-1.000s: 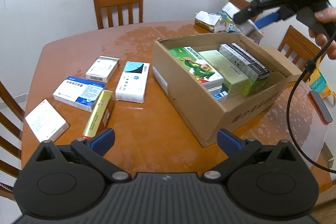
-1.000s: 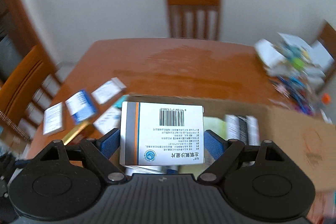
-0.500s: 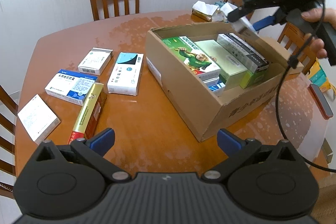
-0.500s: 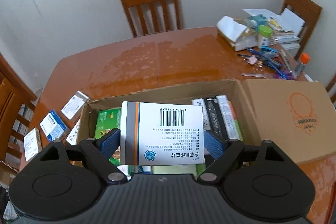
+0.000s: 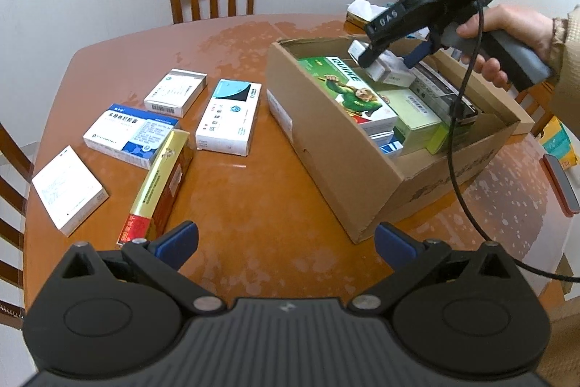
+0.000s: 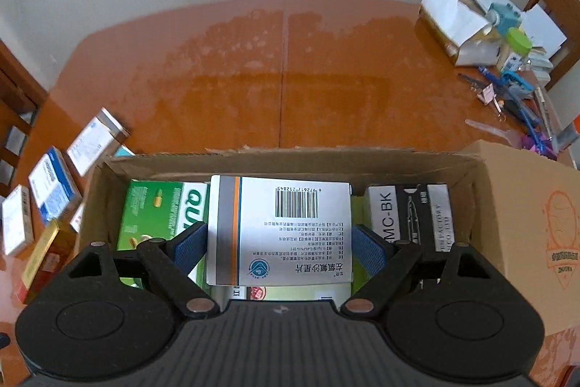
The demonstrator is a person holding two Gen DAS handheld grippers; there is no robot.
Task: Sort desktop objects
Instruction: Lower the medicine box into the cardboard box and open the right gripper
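Placing step — right gripper (image 6: 279, 247) has its jaws clamped on the white box (image 6: 281, 229), low over the carton (image 6: 522, 227) between packed boxes; next, lower and release into a gap — left gripper (image 5: 286, 240), jaws wide and empty, waits above the desk (image 5: 253, 205).

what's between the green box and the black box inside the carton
The white barcode box, clamped in the right gripper, sits between green box and black box in the right wrist view.

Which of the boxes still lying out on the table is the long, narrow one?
The gold and red box, nearest the open left hand-held gripper. The other four on the table are flat white or white-and-blue packs.
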